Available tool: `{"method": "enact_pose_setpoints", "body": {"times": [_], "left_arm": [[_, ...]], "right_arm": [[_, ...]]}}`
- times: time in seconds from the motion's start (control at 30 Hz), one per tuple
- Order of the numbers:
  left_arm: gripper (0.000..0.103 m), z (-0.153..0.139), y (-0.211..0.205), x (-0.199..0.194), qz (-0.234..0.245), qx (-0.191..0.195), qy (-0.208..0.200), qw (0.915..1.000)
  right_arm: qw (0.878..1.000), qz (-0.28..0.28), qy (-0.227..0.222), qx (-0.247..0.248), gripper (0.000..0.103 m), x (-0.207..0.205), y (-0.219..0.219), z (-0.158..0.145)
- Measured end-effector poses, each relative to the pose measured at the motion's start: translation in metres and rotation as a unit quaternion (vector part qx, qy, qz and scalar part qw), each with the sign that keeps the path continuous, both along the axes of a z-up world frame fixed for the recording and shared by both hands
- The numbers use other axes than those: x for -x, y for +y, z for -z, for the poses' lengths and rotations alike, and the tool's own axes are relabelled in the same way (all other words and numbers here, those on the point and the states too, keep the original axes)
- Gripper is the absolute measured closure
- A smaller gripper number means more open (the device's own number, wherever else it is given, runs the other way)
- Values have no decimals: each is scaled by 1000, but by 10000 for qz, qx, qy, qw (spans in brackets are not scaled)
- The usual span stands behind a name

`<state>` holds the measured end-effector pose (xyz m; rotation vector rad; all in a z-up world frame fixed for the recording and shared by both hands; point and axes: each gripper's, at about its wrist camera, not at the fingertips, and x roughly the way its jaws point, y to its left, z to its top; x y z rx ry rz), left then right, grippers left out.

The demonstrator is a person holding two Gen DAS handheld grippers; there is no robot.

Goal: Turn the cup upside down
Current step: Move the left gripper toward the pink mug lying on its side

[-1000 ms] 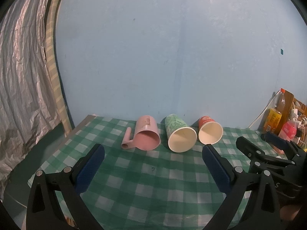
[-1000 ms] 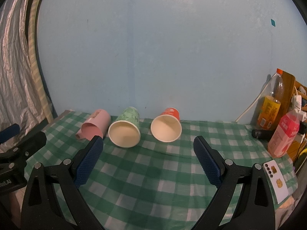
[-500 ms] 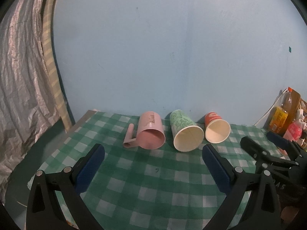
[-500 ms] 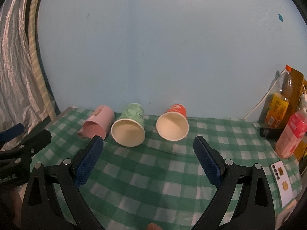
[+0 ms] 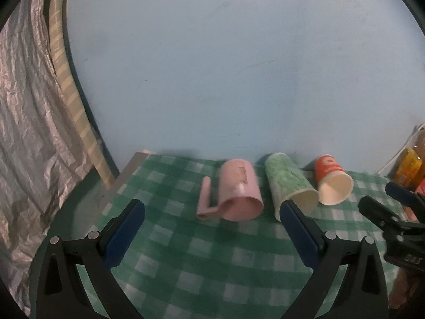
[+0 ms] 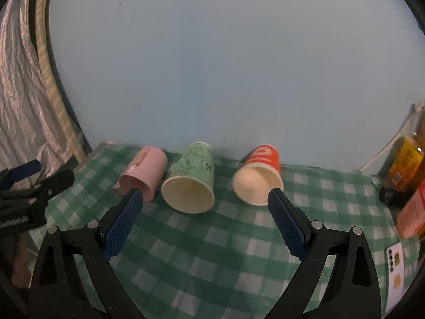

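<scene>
**Three cups lying on their sides, two hand-held grippers spread wide**

Three cups lie on their sides in one row on the bench (image 6: 212,252), near the blue wall, on a green checked cloth. There is one pink cup (image 5: 240,190) with a handle, one green paper cup (image 6: 192,178) and one red paper cup (image 6: 260,174). All three mouths face toward the cameras. The pink and green cups lie just beside each other; the red cup lies a little apart.

The left hand-held gripper (image 5: 211,228) is spread wide and holds nothing. The right hand-held gripper (image 6: 205,219) is also spread wide and touches no cup. Some bottles (image 6: 403,167) stand at the right edge.
</scene>
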<state>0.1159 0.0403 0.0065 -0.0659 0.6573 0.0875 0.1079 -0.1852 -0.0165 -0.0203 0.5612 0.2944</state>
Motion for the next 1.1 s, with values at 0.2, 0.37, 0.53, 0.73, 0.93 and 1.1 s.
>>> {"method": "enact_pose_setpoints", "body": {"times": [0.2, 0.37, 0.53, 0.73, 0.93, 1.1], "left_arm": [[1, 11, 1, -43, 104, 114, 538, 9984], [1, 28, -2, -80, 121, 157, 972, 9951], [1, 43, -2, -109, 107, 325, 1328, 9906], [1, 53, -4, -131, 166, 467, 1583, 9862], [1, 73, -6, -154, 182, 553, 1943, 9792], [10, 84, -8, -167, 250, 575, 2083, 9761]], "right_arm": [[9989, -295, 357, -69, 9, -28, 8, -8], [9968, -452, 619, -223, 9, -50, 13, -20], [9920, -642, 988, -454, 9, -73, 21, -22], [9820, -820, 1535, -736, 9, -103, 36, -13], [9731, -789, 1954, -929, 9, -129, 41, -6], [9730, -718, 2025, -847, 9, -134, 46, -6]]}}
